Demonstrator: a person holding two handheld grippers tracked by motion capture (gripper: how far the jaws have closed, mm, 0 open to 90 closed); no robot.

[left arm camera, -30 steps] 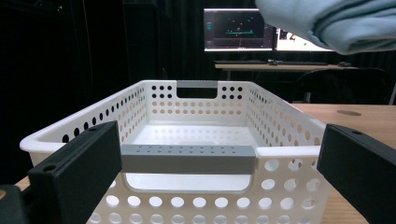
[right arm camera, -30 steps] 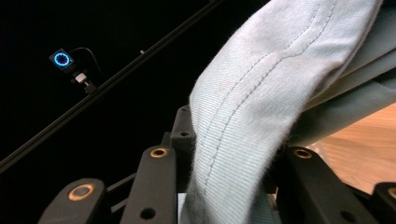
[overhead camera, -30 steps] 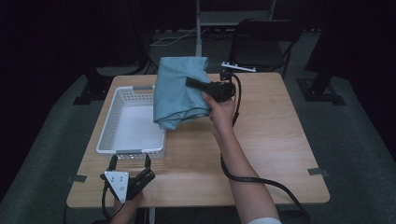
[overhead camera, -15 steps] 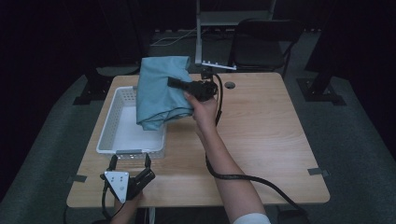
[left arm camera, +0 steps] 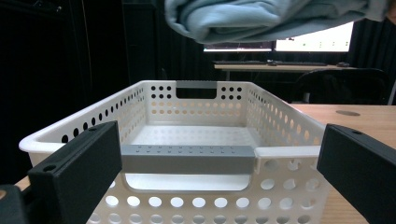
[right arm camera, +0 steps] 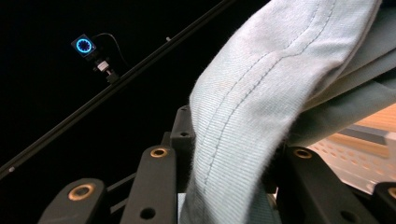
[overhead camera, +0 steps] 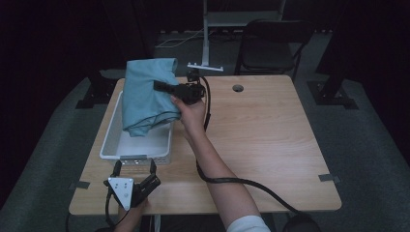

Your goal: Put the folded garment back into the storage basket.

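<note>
At the near edge of the wooden table, the left gripper rests in the person's left hand, with its grey three-cornered plate on top. Its two black jaws stand wide apart and hold nothing. In the left gripper view they frame the near wall of the white basket, which stands just in front of them without touching. The basket has round holes in its walls and a grey handle strip on the near side; its floor is bare.

Farther away, the right forearm reaches across the table, and a black cable trails from it back to the near right corner. The right hand holds the right gripper above the far half of the basket, pointing to the left. Its jaws are clamped on a light blue cloth. In the right gripper view the cloth passes between the two black jaws, with a stitched seam visible. The cloth hangs in folds in the air, over the basket and not touching its floor.

Behind the table stands a dark folding chair.
</note>
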